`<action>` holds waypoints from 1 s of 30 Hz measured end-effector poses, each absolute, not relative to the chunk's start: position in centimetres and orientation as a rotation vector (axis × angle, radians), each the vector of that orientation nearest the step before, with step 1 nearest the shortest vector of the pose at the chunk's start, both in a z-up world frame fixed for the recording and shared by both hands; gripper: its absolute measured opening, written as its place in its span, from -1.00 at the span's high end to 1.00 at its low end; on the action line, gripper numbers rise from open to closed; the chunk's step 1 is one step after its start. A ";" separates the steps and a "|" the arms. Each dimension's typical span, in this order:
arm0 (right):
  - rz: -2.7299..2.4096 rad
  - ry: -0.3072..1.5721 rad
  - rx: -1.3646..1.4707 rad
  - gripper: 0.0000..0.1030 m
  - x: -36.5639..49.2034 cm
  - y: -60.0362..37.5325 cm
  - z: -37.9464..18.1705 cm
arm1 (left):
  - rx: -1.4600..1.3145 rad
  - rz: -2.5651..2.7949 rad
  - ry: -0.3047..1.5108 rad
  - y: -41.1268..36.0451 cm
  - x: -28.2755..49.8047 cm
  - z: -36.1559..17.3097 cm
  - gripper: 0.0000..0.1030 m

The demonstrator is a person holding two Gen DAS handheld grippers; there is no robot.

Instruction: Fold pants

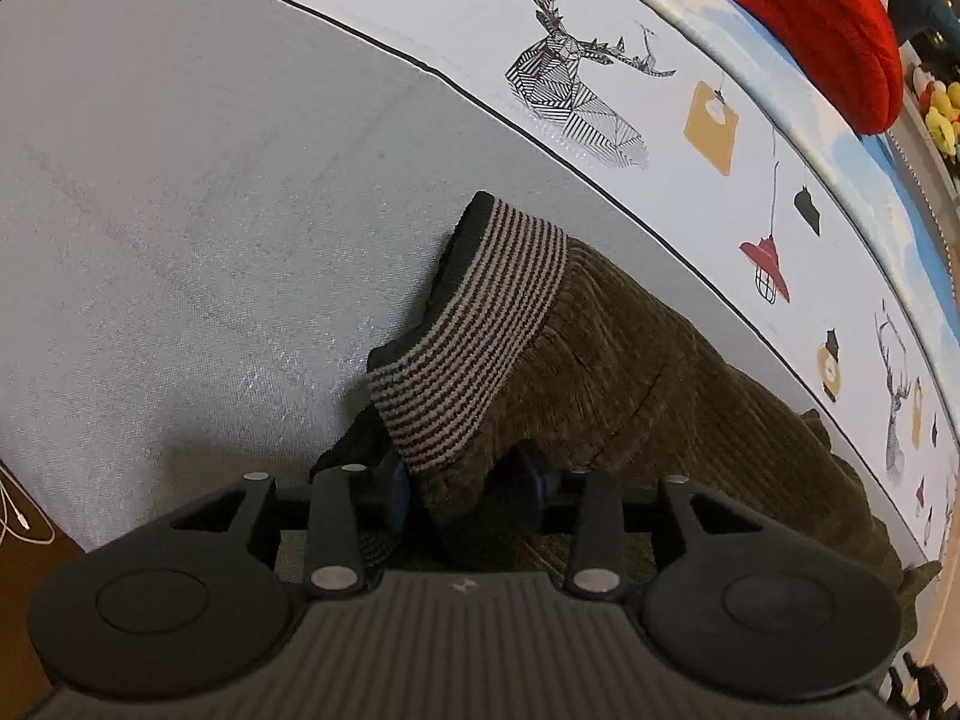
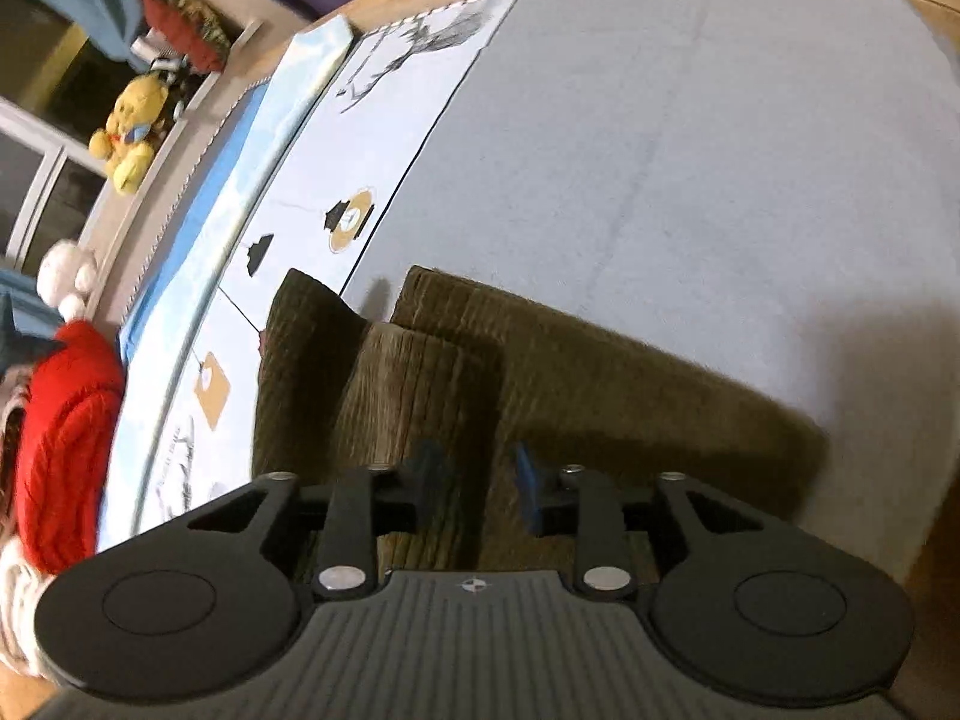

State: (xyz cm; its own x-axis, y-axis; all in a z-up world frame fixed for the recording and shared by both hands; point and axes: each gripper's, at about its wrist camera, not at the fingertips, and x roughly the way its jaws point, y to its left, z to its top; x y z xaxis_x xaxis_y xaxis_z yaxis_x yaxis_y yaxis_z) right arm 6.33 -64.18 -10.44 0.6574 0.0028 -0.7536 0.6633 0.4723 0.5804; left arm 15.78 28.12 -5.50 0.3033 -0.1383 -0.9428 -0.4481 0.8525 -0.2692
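Note:
Olive-brown corduroy pants (image 1: 660, 396) lie folded on a grey sheet (image 1: 180, 210). Their striped ribbed cuff (image 1: 474, 324) is turned up on top. My left gripper (image 1: 465, 483) points steeply down at the cuff end; its blue pads stand apart, with a loose bunch of cloth between them. In the right wrist view the pants (image 2: 600, 384) lie as a thick folded band. My right gripper (image 2: 477, 477) hovers just above them, open, with nothing between its pads. The view is a little blurred.
A pale border printed with deer and lamps (image 1: 570, 90) runs along the sheet's far side. A red knit item (image 1: 828, 18) lies beyond it. A yellow plush toy (image 2: 129, 132) sits on a ledge. A white cable (image 1: 18, 516) lies off the sheet's near-left edge.

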 end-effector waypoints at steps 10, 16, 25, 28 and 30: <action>-0.440 0.793 0.940 0.22 9.7 -63.4 -11.8 | -0.512 0.227 1.278 27.4 16.3 -5.8 0.19; -0.442 0.784 0.958 0.25 10.5 -63.2 -11.9 | -0.517 0.236 1.282 27.4 16.4 -5.8 0.19; -0.437 0.546 0.990 0.90 6.7 -63.5 -6.2 | -0.494 0.208 1.238 27.1 15.5 -4.6 0.66; -0.485 0.447 1.001 0.90 3.1 -64.1 -3.4 | -0.530 0.157 1.189 27.4 14.1 -3.0 0.70; -0.533 0.444 0.937 0.90 0.8 -64.1 -1.7 | -0.537 0.115 1.169 27.3 12.9 -2.1 0.70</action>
State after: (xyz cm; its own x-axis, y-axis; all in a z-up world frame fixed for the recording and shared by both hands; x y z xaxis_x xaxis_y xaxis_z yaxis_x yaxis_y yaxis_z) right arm 0.82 -64.09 -1.66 0.7853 -0.2345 -0.5730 0.6058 0.4819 0.6331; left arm 12.93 27.30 -2.13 0.4005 -0.1868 -0.8971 -0.3581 0.8692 -0.3408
